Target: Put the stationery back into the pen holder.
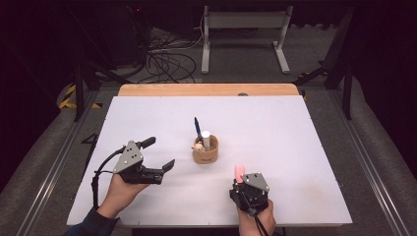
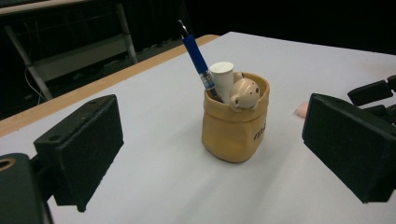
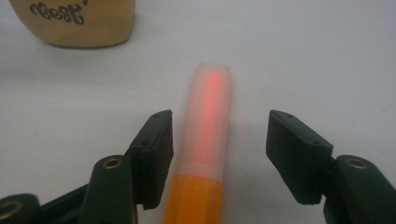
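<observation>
Highlighter [image 3: 205,140] lies flat on table [image 1: 295,147], at 5 o'clock of the tan cup [image 1: 205,153]. Right gripper [image 3: 219,149] jaws apart, straddling it (left gripper [image 1: 160,155] also open). Light, stiff, slick plastic; grip mid-barrel

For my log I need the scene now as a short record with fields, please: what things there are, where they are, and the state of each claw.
surface: white table top
holder: tan bag-shaped pen holder, near the table's middle
in holder: blue pen, white tube, small beige figure
marker: orange highlighter with a translucent pink cap, lying flat
left claw: open, pointing towards the holder
right claw: open, one jaw on each side of the highlighter
</observation>
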`<state>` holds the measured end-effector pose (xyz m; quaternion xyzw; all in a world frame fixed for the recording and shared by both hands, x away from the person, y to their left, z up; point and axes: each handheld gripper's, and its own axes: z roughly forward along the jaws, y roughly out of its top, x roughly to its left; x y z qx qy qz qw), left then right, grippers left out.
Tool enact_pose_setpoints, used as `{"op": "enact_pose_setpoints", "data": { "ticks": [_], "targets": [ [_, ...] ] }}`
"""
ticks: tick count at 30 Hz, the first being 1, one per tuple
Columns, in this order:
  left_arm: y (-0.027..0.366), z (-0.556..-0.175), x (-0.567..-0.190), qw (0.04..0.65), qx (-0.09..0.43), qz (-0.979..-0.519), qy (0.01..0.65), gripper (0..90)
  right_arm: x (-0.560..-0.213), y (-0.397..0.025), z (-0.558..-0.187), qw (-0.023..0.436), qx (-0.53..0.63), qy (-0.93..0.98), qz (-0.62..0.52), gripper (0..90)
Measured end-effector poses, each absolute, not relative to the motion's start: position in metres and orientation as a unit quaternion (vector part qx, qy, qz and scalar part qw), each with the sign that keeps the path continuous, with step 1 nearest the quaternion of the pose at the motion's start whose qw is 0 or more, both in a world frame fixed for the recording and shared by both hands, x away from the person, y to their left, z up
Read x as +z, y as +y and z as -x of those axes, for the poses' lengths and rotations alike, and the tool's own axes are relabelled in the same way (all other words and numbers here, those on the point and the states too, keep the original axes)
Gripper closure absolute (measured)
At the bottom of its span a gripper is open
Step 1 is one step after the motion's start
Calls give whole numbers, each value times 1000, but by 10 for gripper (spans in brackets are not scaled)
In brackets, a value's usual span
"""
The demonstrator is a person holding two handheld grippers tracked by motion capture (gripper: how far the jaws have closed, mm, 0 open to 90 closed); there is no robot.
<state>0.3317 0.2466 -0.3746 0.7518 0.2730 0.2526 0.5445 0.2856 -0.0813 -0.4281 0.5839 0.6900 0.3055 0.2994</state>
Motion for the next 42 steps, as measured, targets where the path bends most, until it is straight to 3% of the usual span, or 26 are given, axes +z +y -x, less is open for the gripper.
{"op": "enact_pose_setpoints", "data": {
  "ticks": [20, 42],
  "targets": [
    [250, -333, -374, 545, 250, -751, 277, 71, -441, -75, -281, 295, 301, 677, -604, 476],
    [251, -335, -377, 539, 251, -752, 283, 80, -447, -76, -275, 295, 332, 665, -600, 651]
  ]
}}
